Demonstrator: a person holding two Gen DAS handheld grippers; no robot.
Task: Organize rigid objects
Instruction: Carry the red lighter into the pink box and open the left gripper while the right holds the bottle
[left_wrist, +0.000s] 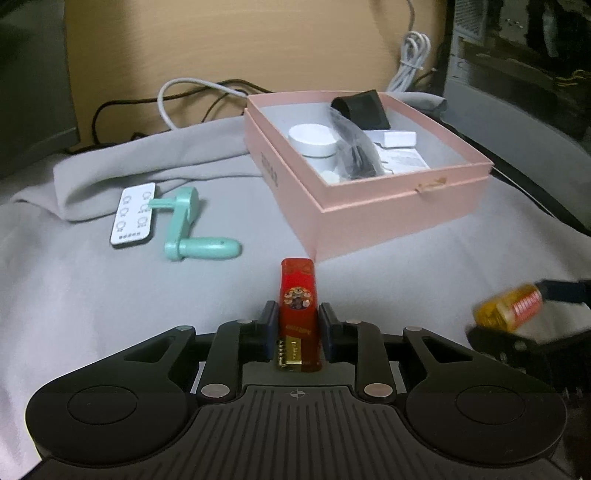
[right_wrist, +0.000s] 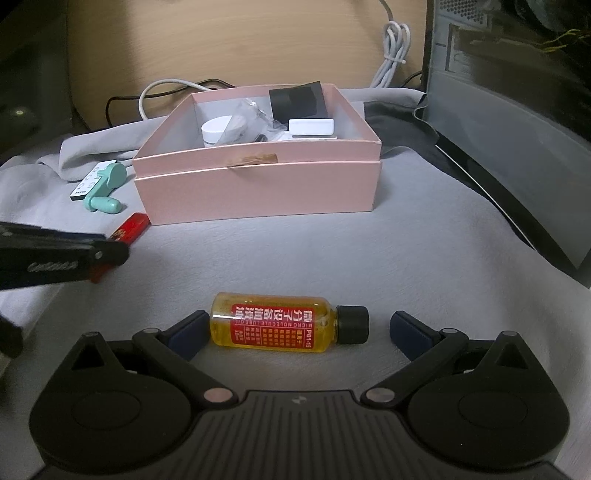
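Red plastic lighter (left_wrist: 298, 314) sits clamped between the closed fingers of my left gripper (left_wrist: 297, 325), just short of the pink cardboard box (left_wrist: 369, 218). My right gripper (right_wrist: 295, 330) is spread wide around a small amber oil bottle (right_wrist: 288, 323) lying sideways on the grey cloth (right_wrist: 406, 258), pads not touching it.

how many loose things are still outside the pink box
4. The red lighter sits between the left tool's fingers; the oil bottle lies between the right tool's open fingers; the white remote and mint crank handle lie on the cloth, left of the pink box.
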